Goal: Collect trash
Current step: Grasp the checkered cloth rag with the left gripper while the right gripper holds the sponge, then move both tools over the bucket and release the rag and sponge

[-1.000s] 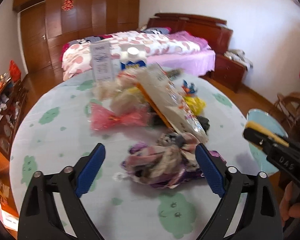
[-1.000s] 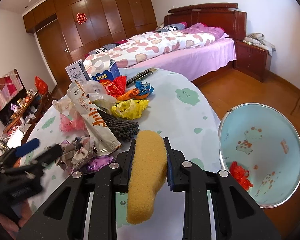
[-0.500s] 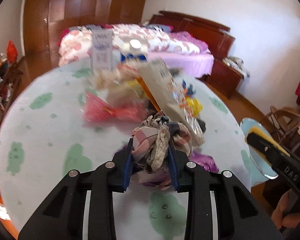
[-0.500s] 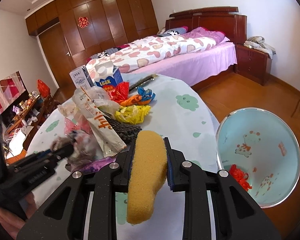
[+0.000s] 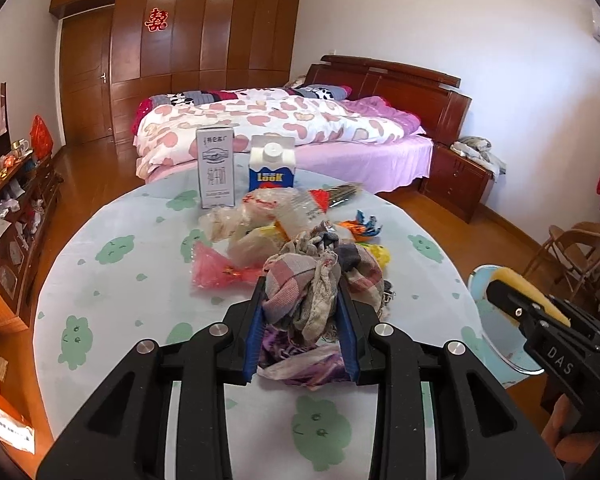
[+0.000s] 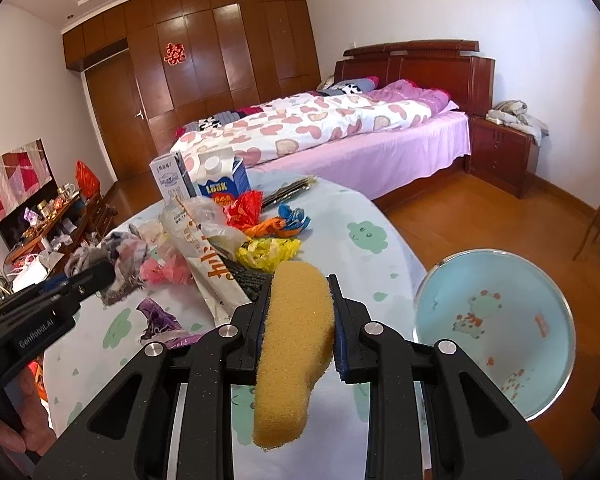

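Observation:
My left gripper [image 5: 302, 328] is shut on a crumpled plaid rag [image 5: 316, 280] and holds it above the round table [image 5: 132, 288]. It also shows in the right wrist view [image 6: 112, 256]. A purple wrapper [image 5: 300, 364] lies on the table under it. My right gripper [image 6: 298, 328] is shut on a yellow sponge [image 6: 296, 332], near the table's right edge. The light blue trash bin [image 6: 496, 332] stands on the floor to the right, with red scraps inside. A pile of wrappers [image 6: 228, 240] lies mid-table.
Two cartons [image 5: 216, 172] [image 5: 272, 168] stand at the table's far side. A pink bag [image 5: 220, 268] and a yellow wrapper [image 6: 270, 250] lie in the pile. A bed [image 5: 300, 128] is behind, a wooden chair [image 5: 580, 256] to the right, a cluttered shelf [image 5: 8, 200] to the left.
My left gripper has closed on the plaid rag and lifted it off the table. My right gripper has kept the sponge and shifted slightly.

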